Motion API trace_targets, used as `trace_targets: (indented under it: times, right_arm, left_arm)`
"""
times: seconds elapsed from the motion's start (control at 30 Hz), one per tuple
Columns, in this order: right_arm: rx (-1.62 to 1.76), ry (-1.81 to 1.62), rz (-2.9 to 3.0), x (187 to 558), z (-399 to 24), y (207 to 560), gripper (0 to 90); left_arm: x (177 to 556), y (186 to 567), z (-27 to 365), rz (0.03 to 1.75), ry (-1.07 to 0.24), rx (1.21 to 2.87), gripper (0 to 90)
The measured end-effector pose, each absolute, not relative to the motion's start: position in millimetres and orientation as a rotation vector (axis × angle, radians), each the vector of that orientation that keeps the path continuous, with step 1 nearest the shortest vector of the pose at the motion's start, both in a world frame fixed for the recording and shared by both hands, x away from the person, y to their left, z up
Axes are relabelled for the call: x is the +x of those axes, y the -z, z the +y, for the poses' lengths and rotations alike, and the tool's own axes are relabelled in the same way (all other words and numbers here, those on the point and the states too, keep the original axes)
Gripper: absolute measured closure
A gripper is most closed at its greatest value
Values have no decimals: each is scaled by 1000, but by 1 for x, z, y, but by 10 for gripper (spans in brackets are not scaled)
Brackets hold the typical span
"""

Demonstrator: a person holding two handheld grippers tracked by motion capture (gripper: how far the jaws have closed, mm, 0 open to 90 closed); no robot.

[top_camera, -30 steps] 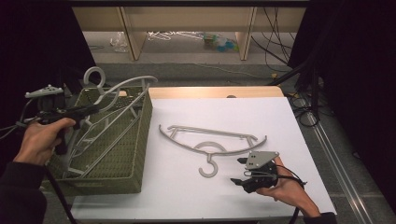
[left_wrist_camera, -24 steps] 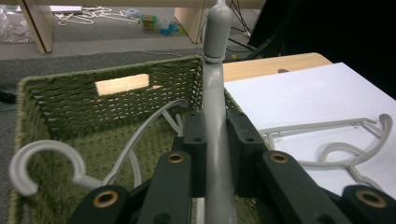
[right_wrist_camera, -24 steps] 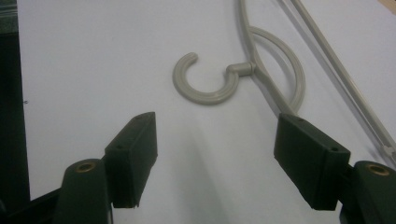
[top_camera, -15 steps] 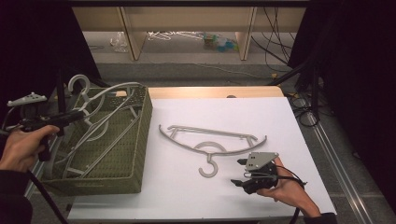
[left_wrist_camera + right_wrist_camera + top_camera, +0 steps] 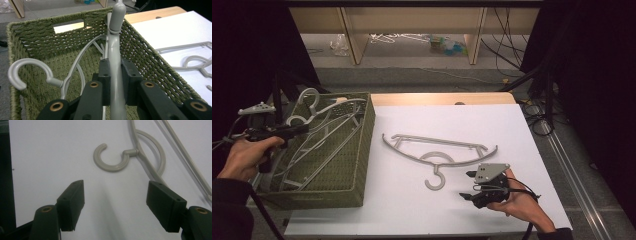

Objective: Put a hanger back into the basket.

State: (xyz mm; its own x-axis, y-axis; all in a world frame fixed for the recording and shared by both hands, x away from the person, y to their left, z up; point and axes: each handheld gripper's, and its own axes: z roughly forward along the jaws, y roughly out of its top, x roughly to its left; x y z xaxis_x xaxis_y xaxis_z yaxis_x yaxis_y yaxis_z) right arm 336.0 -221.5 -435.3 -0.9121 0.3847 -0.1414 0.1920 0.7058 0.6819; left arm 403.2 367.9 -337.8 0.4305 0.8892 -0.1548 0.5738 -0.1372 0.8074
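A green woven basket stands on the left of the white table, with grey hangers inside. My left gripper reaches over its left rim, shut on the stem of one grey hanger, whose hook rises above the rim. In the left gripper view the jaws clamp that hanger over the basket; a second hook lies to the left. Another grey hanger lies flat mid-table. My right gripper rests open just right of its hook, jaws empty.
A wooden strip edges the table's far side. Beyond it, shelving stands over a cluttered floor. Cables hang by the right edge. A dark stand rises just left of the basket.
My left gripper swung left with its hanger, then came back right and lower, so the hanger's hook sits lower over the basket. The right gripper and the table hanger stayed still.
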Motion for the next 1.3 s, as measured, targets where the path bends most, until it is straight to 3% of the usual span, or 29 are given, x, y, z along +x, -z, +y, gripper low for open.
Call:
trace_targets:
  times: [0.5, 0.87, 1.17, 1.3]
  right_arm:
    - [448, -995, 2648, 336, -220, 436, 316]
    - [454, -1004, 2642, 337, -219, 437, 316]
    - [452, -1004, 2640, 337, -220, 436, 316]
    - [453, -1005, 2638, 337, -220, 436, 316]
  left_arm:
    - [414, 351, 376, 1238, -506, 1873, 786]
    - [421, 379, 369, 1246, -586, 2110, 787]
    - [422, 397, 375, 1366, -558, 2077, 771]
    - [424, 401, 377, 1394, -616, 2078, 742]
